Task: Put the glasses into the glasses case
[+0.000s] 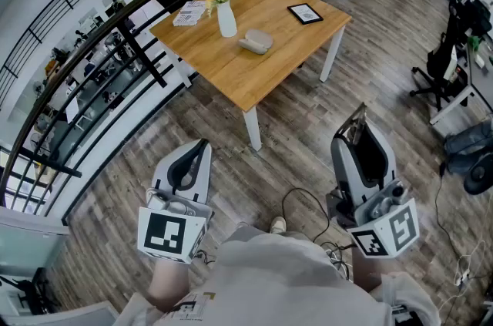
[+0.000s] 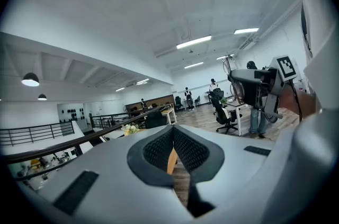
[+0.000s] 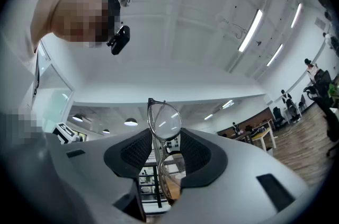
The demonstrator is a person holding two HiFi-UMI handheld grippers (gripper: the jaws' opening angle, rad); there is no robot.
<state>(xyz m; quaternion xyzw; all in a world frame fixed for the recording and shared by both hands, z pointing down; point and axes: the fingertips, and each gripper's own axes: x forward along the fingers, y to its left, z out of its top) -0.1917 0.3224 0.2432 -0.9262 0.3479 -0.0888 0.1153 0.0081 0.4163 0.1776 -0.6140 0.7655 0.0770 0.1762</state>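
A grey oval glasses case (image 1: 256, 41) lies shut on the wooden table (image 1: 231, 74), far ahead of both grippers. My right gripper (image 1: 360, 133) is held up over the floor, tilted upward, and is shut on a pair of clear-framed glasses (image 3: 165, 121). The folded glasses stand upright between the dark pads (image 3: 198, 153), one lens sticking out above the tips. In the head view the frame (image 1: 357, 119) shows as a thin line. My left gripper (image 1: 190, 161) is level, its jaws together and empty (image 2: 172, 133). Both are well short of the table.
On the table stand a white vase with flowers (image 1: 226, 18), a black-framed tablet (image 1: 305, 13) and some papers (image 1: 189, 12). A dark curved railing (image 1: 115, 24) runs along the left. Cables (image 1: 302, 201) lie on the wood floor. Office chairs (image 1: 443, 66) stand at right.
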